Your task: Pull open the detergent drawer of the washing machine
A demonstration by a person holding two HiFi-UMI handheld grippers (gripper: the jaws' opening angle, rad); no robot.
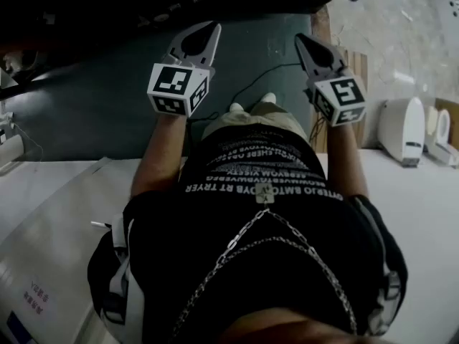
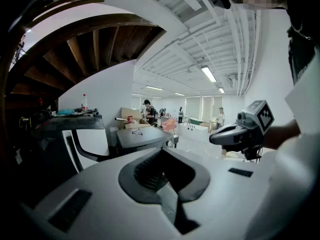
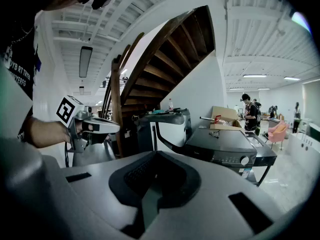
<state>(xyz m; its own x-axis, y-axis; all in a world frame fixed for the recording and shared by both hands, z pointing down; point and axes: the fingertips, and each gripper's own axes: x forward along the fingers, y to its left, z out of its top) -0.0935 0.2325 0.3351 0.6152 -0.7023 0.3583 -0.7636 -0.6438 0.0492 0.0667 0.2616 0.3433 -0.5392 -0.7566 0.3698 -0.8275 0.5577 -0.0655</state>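
Observation:
A dark grey washing machine [image 3: 227,149] with a round knob [image 3: 244,160] stands a few steps ahead, and also shows in the left gripper view [image 2: 142,136]. Its detergent drawer is too small to make out. In the head view my left gripper [image 1: 208,29] and right gripper [image 1: 307,43] are held out in front of my body, side by side, far from the machine. Both have their jaws together with nothing between them. Each gripper view shows the other gripper in mid-air: the right gripper [image 2: 216,137] and the left gripper [image 3: 114,128].
A wooden staircase [image 3: 165,59] rises behind a dark cabinet [image 3: 165,126]. Cardboard boxes [image 3: 222,116] and several people [image 3: 250,111] are in the background. A white appliance [image 1: 401,131] lies on the floor at the right, a cable [image 1: 251,84] on the dark mat, a white surface [image 1: 43,213] at the left.

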